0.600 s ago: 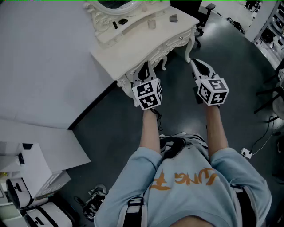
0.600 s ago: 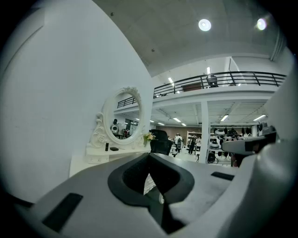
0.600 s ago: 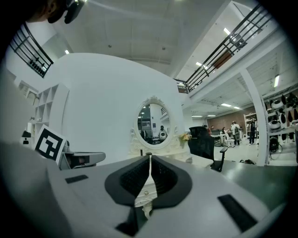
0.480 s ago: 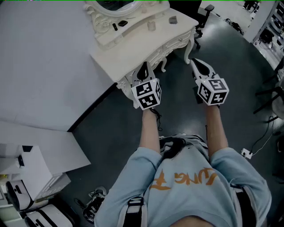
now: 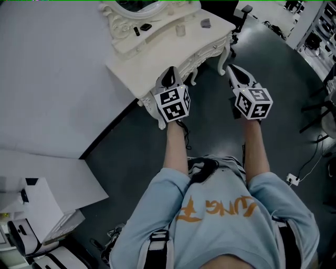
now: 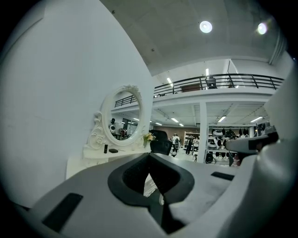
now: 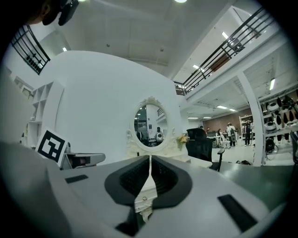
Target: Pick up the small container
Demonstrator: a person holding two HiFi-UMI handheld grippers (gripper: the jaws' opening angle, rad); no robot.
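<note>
The small translucent container (image 5: pixel 181 29) stands on top of the cream dressing table (image 5: pixel 157 60), in front of its oval mirror (image 5: pixel 137 5). My left gripper (image 5: pixel 169 74) hovers at the table's near front edge, its jaws closed together with nothing between them. To its right, my right gripper (image 5: pixel 231 69) hangs over the dark floor next to a carved table leg (image 5: pixel 224 55), also shut and empty. In the left gripper view the left gripper (image 6: pixel 149 155) points at the mirror (image 6: pixel 122 116). The right gripper (image 7: pixel 150 158) faces the same mirror (image 7: pixel 149 123) from farther off.
A grey object (image 5: pixel 205 22) and two small black items (image 5: pixel 142 28) also lie on the tabletop. A black office chair (image 5: pixel 242 16) stands behind the table. White boxes and equipment (image 5: pixel 31 210) sit at lower left. A cable with a plug (image 5: pixel 291 181) lies on the floor at right.
Both grippers have moved slightly forward toward the dressing table, the left one now reaching its front edge. Their jaws stay shut.
</note>
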